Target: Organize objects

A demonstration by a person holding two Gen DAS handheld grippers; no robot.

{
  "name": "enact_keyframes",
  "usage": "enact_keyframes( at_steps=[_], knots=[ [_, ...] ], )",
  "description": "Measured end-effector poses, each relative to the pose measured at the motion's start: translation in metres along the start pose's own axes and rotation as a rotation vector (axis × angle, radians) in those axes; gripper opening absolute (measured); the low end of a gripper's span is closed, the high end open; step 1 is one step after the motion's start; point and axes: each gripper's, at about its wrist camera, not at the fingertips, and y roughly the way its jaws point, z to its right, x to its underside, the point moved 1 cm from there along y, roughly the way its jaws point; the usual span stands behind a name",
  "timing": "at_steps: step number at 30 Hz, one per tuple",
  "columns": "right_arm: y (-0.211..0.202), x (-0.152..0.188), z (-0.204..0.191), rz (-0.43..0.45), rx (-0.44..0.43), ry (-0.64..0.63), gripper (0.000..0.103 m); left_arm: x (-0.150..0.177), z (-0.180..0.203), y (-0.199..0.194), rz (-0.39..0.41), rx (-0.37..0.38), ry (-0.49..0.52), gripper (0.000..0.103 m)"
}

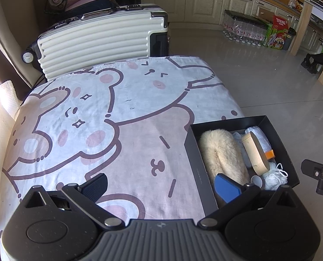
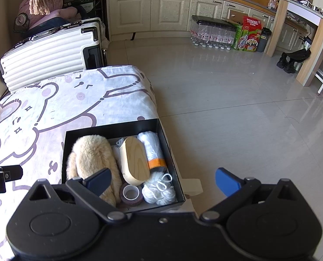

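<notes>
A black box (image 1: 231, 122) (image 2: 109, 130) sits at the table's right edge. Packed inside are a cream furry item (image 1: 222, 152) (image 2: 91, 154), a wooden oval case (image 1: 255, 152) (image 2: 134, 161), a white roll with an orange band (image 2: 153, 150), white yarn (image 1: 274, 177) (image 2: 159, 189) and a tape ring (image 2: 131, 193). My left gripper (image 1: 161, 186) stands open above the cloth, its right finger over the box's near corner. My right gripper (image 2: 163, 182) stands open above the box's near right part, holding nothing.
The table wears a cartoon bear cloth (image 1: 109, 117) (image 2: 41, 108). A cream suitcase (image 1: 100, 41) (image 2: 48, 52) stands behind it. Bottled water (image 2: 211, 35) and a green carton (image 2: 248, 34) sit by the cabinets across the tiled floor (image 2: 226, 108).
</notes>
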Motion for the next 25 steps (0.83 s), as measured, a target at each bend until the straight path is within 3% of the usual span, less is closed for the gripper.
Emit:
enact_keyframes(
  at_steps=[25],
  knots=[
    [0.0016, 0.0016, -0.0021, -0.001, -0.001, -0.002, 0.103, -0.002, -0.0018, -0.0006, 0.0, -0.018, 0.01, 0.103]
  ],
)
